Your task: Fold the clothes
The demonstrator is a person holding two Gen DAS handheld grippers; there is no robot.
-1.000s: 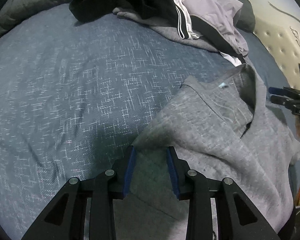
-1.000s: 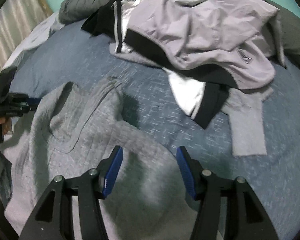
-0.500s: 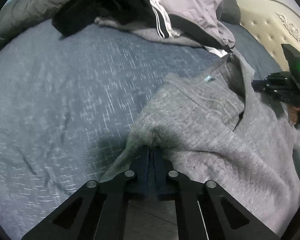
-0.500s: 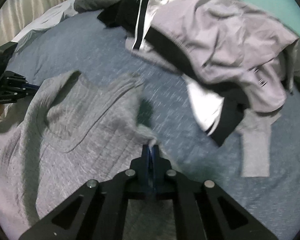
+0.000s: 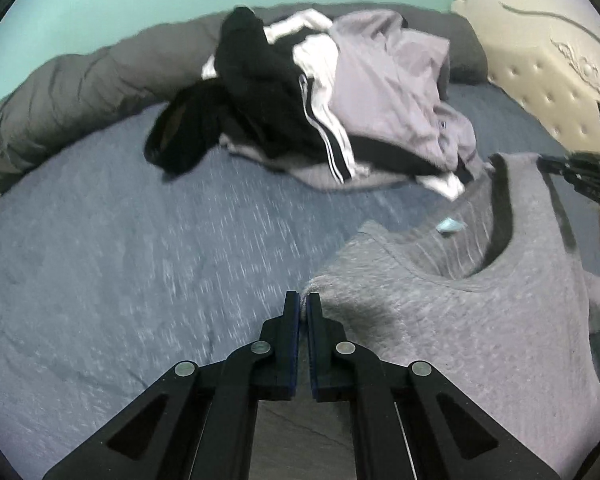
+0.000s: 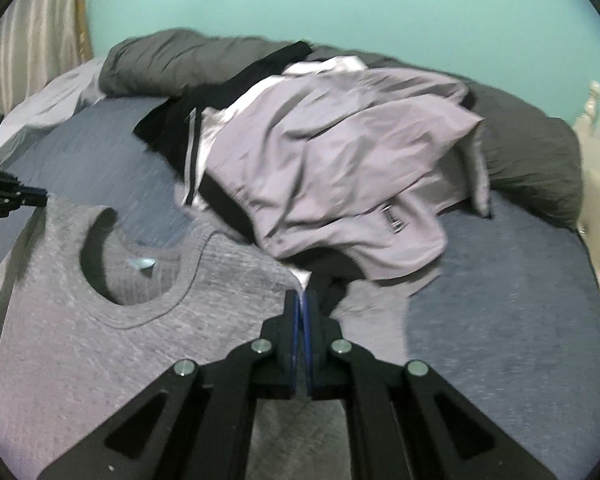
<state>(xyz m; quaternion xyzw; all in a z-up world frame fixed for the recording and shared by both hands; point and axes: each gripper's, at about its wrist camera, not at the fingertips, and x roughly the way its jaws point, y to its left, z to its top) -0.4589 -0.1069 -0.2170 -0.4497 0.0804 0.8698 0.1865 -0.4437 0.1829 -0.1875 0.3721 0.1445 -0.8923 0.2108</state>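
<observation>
A grey knit shirt [image 5: 480,336] with a round neck and a small blue label hangs stretched between my two grippers above the blue bedspread [image 5: 120,240]. My left gripper [image 5: 303,304] is shut on one shoulder corner of it. In the right wrist view the same grey shirt [image 6: 100,344] spreads to the left, and my right gripper [image 6: 301,300] is shut on its other shoulder corner. Each gripper shows small at the far edge of the other's view, the right gripper [image 5: 580,176] and the left gripper [image 6: 8,198].
A heap of unfolded clothes [image 5: 340,112], black, white-striped and pale lilac, lies at the back of the bed, seen also as the pile [image 6: 332,168]. A dark grey duvet [image 5: 80,92] rolls along the teal wall. A cream tufted headboard [image 5: 548,80] stands at the right.
Both grippers closed on the grey shirt's shoulder corners and then rose, lifting the shirt's top edge off the bed. The views tilted up and now take in the wall.
</observation>
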